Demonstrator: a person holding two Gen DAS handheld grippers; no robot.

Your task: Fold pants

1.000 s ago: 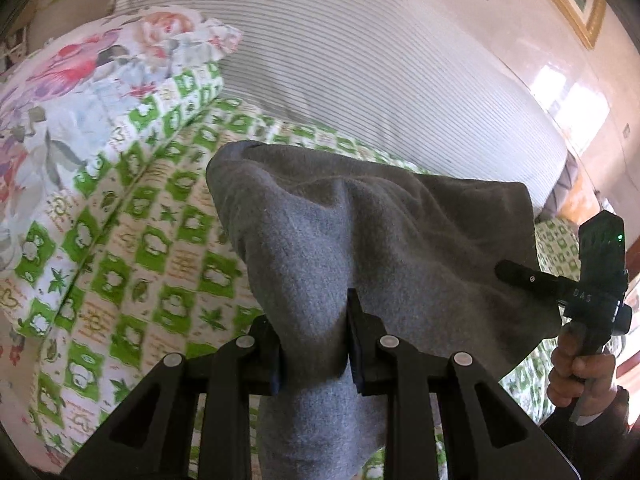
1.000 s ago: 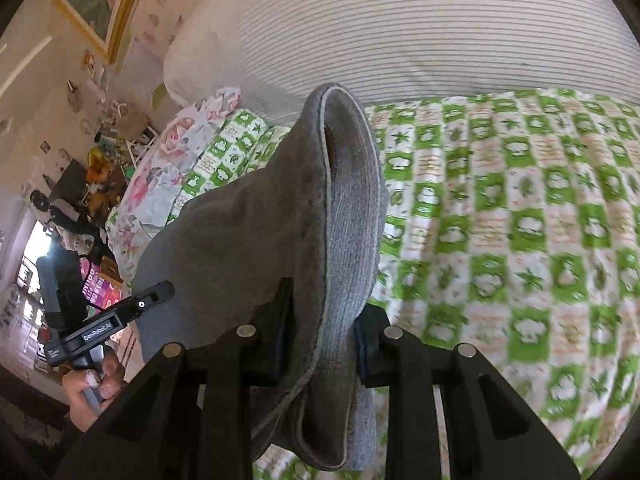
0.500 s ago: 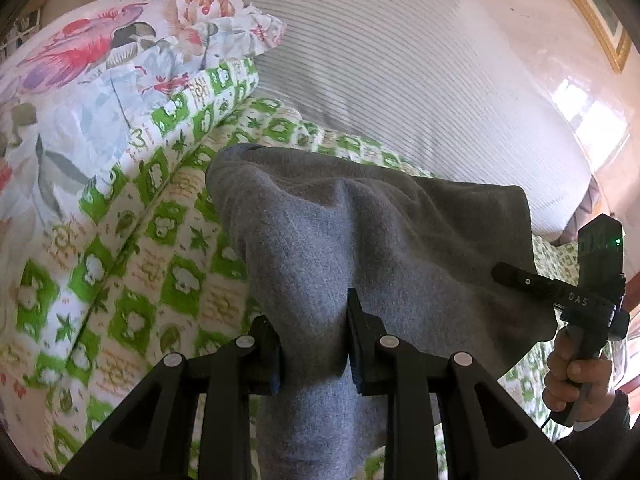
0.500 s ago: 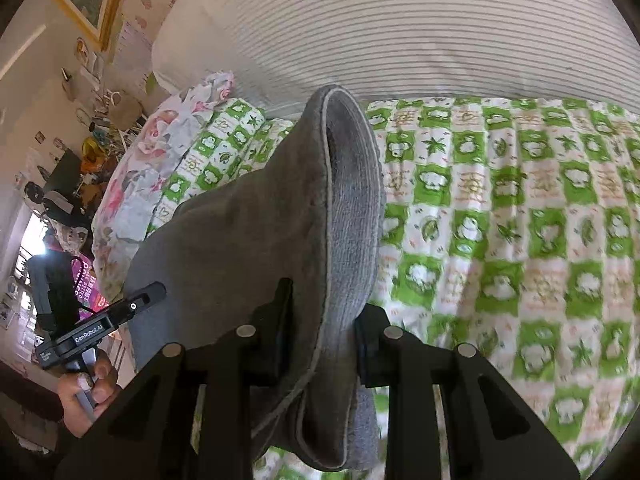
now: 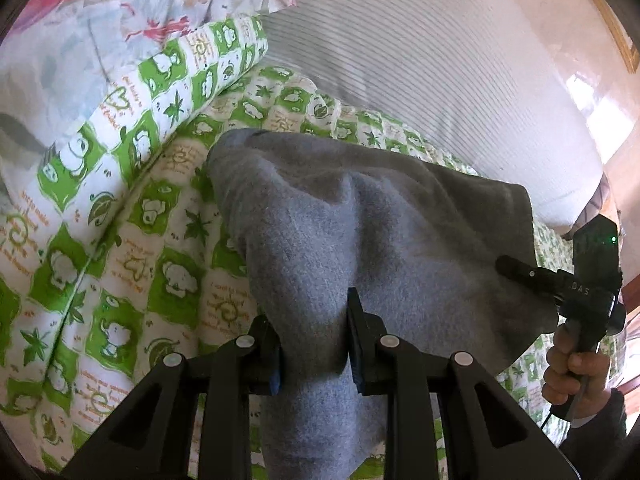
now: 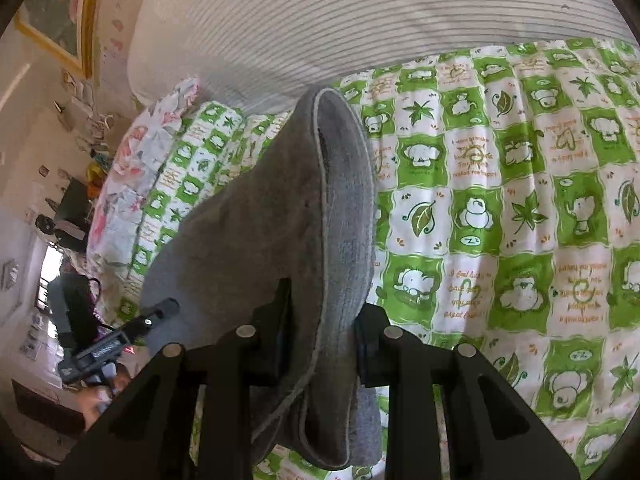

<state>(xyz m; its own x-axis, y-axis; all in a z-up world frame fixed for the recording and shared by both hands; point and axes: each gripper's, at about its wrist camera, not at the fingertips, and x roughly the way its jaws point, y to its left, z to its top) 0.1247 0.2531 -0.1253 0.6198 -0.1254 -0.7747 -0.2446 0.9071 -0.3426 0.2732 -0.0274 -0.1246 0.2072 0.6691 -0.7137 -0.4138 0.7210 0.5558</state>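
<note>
The grey fleece pants (image 5: 392, 232) hang folded between both grippers above a bed. My left gripper (image 5: 314, 312) is shut on one bunched end of the pants. My right gripper (image 6: 322, 304) is shut on the other end, where the hemmed edge (image 6: 320, 168) stands up in a fold. The right gripper also shows at the right of the left wrist view (image 5: 520, 270), held by a hand. The left gripper shows at the lower left of the right wrist view (image 6: 160, 308).
A green and white patterned bedsheet (image 6: 520, 220) covers the bed below. A striped white headboard cushion (image 5: 420, 60) stands behind. A floral pillow (image 5: 100, 20) and a green patterned pillow (image 5: 160, 92) lie at the left. A framed picture (image 6: 56, 12) hangs on the wall.
Both grippers have carried the pants lower and forward toward the bed; the pillows and sheet look larger and nearer. Both grips are unchanged.
</note>
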